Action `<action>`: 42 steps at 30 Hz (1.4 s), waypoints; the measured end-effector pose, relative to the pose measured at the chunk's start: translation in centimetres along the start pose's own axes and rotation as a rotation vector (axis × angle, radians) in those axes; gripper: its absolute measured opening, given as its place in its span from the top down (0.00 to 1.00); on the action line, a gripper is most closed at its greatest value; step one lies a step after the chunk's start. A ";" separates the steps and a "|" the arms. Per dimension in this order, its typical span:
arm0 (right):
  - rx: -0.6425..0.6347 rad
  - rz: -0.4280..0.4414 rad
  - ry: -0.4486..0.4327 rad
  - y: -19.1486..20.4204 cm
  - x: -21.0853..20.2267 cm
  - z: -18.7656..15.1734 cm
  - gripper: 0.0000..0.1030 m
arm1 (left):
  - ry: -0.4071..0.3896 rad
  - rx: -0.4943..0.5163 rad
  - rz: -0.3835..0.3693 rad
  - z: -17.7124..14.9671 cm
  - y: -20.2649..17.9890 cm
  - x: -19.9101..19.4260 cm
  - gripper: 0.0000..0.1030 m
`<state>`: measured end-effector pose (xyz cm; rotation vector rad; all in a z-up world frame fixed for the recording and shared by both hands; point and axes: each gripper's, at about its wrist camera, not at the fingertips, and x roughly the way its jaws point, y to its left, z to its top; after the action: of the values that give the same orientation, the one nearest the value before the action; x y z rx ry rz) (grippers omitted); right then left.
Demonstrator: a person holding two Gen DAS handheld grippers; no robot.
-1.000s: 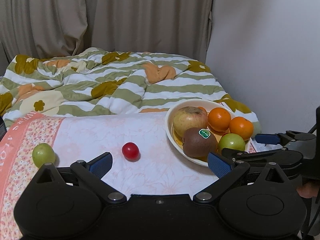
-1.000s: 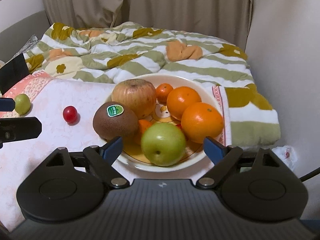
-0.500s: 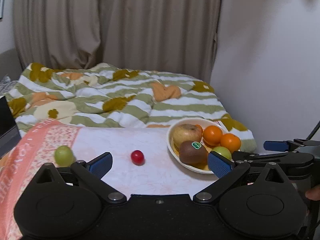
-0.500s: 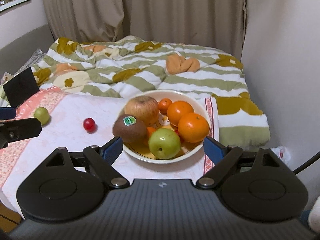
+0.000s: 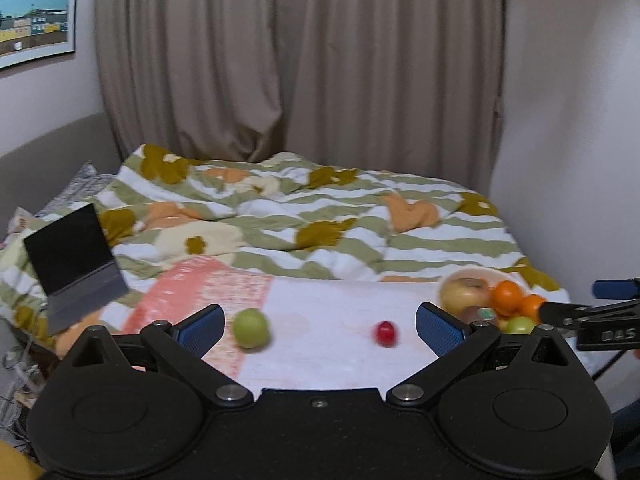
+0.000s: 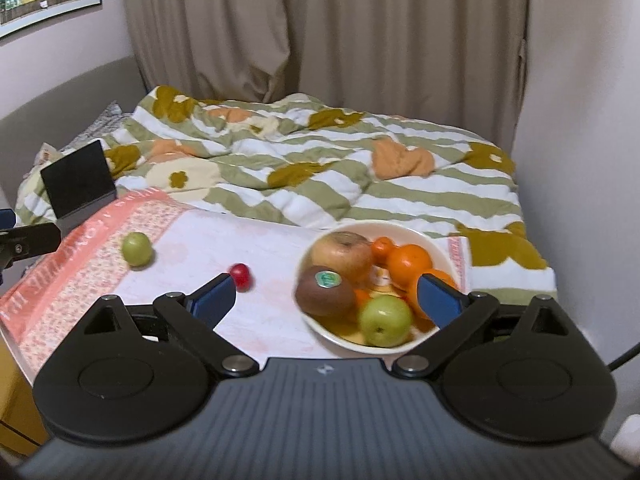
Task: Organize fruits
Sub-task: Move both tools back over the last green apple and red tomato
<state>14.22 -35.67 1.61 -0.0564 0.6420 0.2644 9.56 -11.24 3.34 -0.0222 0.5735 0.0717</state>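
Note:
A white bowl (image 6: pixel 434 240) on the table's right side holds a large apple (image 6: pixel 342 254), a kiwi (image 6: pixel 325 291), a green apple (image 6: pixel 385 321) and oranges (image 6: pixel 409 259). The bowl also shows at the right in the left wrist view (image 5: pixel 460 276). A small green fruit (image 5: pixel 250 327) (image 6: pixel 137 249) and a small red fruit (image 5: pixel 386 333) (image 6: pixel 241 276) lie loose on the pink cloth. My left gripper (image 5: pixel 319 326) is open and empty, well back from the fruit. My right gripper (image 6: pixel 326 298) is open and empty, above and short of the bowl.
The table has a pink and white cloth (image 6: pixel 80 252). Behind it lies a bed with a striped floral duvet (image 6: pixel 320 168). A dark laptop (image 5: pixel 74 266) stands open at the left. A wall (image 6: pixel 580 120) is close on the right; curtains hang behind.
Both grippers have pulled back and risen from the table, so the bowl and loose fruits look smaller and farther. The left view has swung left. Both stay open.

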 end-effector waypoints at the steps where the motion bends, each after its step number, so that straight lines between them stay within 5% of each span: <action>1: -0.002 0.002 0.002 0.6 0.2 0.2 0.00 | 0.002 0.002 0.010 0.0 0.7 0.2 0.00; 10: 0.032 -0.047 0.056 6.3 3.0 1.0 0.00 | 0.056 0.062 -0.013 0.4 6.9 3.7 0.00; 21: 0.121 -0.160 0.144 11.3 9.9 1.5 0.00 | 0.148 0.155 -0.147 1.4 12.9 10.9 0.00; 32: 0.160 -0.167 0.249 12.3 17.1 1.5 0.00 | 0.291 0.231 -0.274 0.4 13.0 18.8 0.00; 42: 0.136 -0.147 0.330 11.5 22.5 1.2 0.00 | 0.390 0.185 -0.294 -0.7 11.5 23.1 0.02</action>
<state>29.21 -19.31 -10.54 -0.0165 0.9782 0.0678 27.70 1.63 -9.82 0.0612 0.9584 -0.2778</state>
